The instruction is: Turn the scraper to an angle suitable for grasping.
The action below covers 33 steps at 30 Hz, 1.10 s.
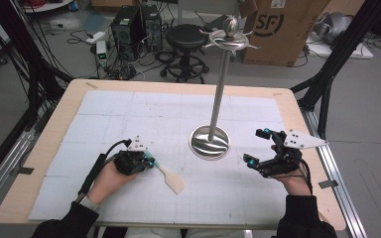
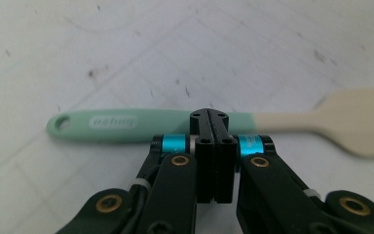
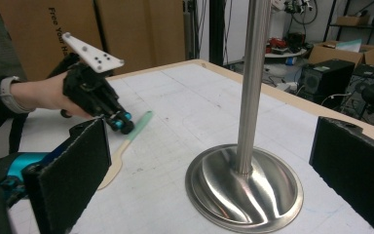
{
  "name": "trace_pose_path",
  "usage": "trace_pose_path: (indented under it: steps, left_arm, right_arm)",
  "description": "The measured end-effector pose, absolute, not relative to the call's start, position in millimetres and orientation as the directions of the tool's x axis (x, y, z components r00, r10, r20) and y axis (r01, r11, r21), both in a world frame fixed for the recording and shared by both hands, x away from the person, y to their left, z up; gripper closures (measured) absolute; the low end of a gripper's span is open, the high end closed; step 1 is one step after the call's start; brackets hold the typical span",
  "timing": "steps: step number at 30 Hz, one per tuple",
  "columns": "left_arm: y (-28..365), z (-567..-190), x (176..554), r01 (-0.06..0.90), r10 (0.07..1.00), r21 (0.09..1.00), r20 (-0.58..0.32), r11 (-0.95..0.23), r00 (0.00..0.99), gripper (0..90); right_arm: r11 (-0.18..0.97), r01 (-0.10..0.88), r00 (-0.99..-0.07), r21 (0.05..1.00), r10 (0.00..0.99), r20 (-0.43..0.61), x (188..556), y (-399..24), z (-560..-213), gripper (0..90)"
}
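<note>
Left gripper (image 1: pixel 149 161), its jaws pressed together, rests low on the table (image 1: pixel 69 96). In the left gripper view the closed tips meet on the handle of the spatula (image 2: pixel 141 124), near where the mint-green grip gives way to the cream blade. Whether they pinch that thin handle or merely sit against it, I cannot tell. The spatula lies flat, its handle crossing just ahead of the tips and its blade extending away toward the right hand. A grasp near the middle would, by my judgement, keep the tool balanced once raised. Beyond the blade stands the steel hanging stand (image 1: pixel 218 84): a ribbed pole on a dished round base, crowned by curved hooks and a ball. It is the likely place for the spatula, since the handle end carries a hanging hole. Right gripper (image 1: pixel 261 147) hovers beside the base, jaws spread wide with nothing between them. In the right gripper view its two black pads (image 3: pixel 73 178) frame the pole, seemingly poised to steady the stand.
</note>
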<state>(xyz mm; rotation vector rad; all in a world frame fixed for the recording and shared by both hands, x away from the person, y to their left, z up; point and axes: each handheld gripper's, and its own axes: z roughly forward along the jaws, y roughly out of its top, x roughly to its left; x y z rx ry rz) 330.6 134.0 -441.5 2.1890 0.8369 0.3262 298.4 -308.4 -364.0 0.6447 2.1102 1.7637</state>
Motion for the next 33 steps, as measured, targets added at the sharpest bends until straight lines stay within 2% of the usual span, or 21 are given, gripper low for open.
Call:
trace_pose_path:
  steps: [4, 12, 16, 24, 33]
  left_arm:
    - [118.0, -445.3, 340.3, 0.43, 0.648, 0.755, -0.009, -0.495, 0.761, 89.8]
    - [117.4, -442.6, 341.1, 0.427, 0.662, 0.788, -0.034, -0.443, 0.749, 89.8]
    - [109.0, -441.4, 335.2, 0.388, 0.627, 0.813, -0.037, -0.434, 0.778, 89.9]
    - [86.0, -446.6, 327.3, 0.362, 0.564, 0.8, -0.036, -0.479, 0.825, 89.8]
    - [81.0, -450.6, 323.8, 0.376, 0.525, 0.788, -0.079, -0.488, 0.847, 89.9]
  right_arm:
    - [0.132, 0.142, -0.844, 0.981, 0.534, 0.05, 297.7, -310.0, -362.9, 0.5]
    - [0.129, 0.141, -0.846, 0.982, 0.531, 0.051, 299.5, -311.7, -364.1, 0.5]
    - [0.12, 0.138, -0.85, 0.983, 0.524, 0.055, 298.6, -312.4, -363.7, 0.5]
    - [0.125, 0.134, -0.851, 0.983, 0.523, 0.049, 298.3, -311.4, -363.7, 0.5]
    - [0.132, 0.139, -0.854, 0.982, 0.517, 0.051, 299.3, -309.7, -364.4, 0.5]
